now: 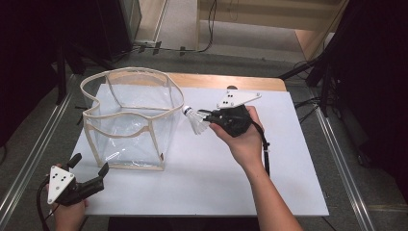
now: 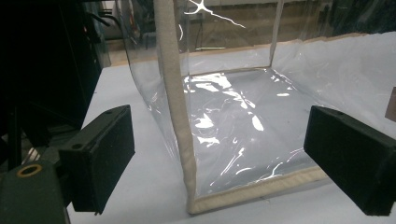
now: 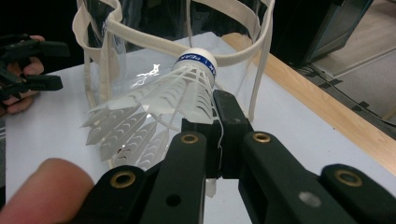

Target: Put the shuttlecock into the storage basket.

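While right tongs (image 3: 215, 122) pinch shuttlecock (image 3: 154, 100), bag (image 1: 127, 120) stands near.

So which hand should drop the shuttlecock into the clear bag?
Right. The right gripper already grips the shuttlecock beside the bag's rim. The left gripper is open, low at the bag's near corner, better suited to steadying it.

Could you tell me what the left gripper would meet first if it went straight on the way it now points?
Probably the clear bag: its cream-edged front corner stands between the left gripper's open jaws, though depth is hard to judge.
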The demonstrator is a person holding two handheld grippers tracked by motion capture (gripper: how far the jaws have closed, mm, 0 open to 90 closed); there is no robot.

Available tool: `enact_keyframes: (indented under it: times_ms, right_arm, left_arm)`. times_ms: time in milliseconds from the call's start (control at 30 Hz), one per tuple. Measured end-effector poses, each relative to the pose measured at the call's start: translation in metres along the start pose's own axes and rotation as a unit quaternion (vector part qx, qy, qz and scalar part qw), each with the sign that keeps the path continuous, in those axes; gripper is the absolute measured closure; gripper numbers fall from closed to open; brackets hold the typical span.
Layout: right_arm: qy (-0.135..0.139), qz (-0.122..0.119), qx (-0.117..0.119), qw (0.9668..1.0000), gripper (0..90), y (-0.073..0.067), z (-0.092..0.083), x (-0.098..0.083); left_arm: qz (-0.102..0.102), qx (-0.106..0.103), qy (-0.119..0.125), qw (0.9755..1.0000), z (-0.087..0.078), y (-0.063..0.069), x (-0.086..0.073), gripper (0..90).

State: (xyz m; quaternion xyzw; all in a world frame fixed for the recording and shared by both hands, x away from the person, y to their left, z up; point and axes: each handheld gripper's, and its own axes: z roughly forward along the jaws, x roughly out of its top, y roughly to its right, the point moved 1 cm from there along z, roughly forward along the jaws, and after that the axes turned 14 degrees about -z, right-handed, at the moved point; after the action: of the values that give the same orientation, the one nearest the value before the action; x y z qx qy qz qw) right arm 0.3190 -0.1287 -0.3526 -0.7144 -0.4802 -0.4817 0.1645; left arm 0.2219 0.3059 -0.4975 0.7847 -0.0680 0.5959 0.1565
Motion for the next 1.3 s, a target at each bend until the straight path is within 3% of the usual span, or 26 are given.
enact_keyframes:
  times_ms: [667,1300]
  right_arm:
    - [0.009,-0.007,-0.002,0.9999,86.9,0.010,0.003,0.020]
    - [0.014,-0.007,0.004,0.9999,87.0,0.017,0.018,0.036]
  left_arm:
    - [-0.001,0.000,0.000,1.0000,0.000,0.000,0.000,9.2]
    - [-0.001,0.000,0.000,1.0000,0.001,0.000,0.000,9.2]
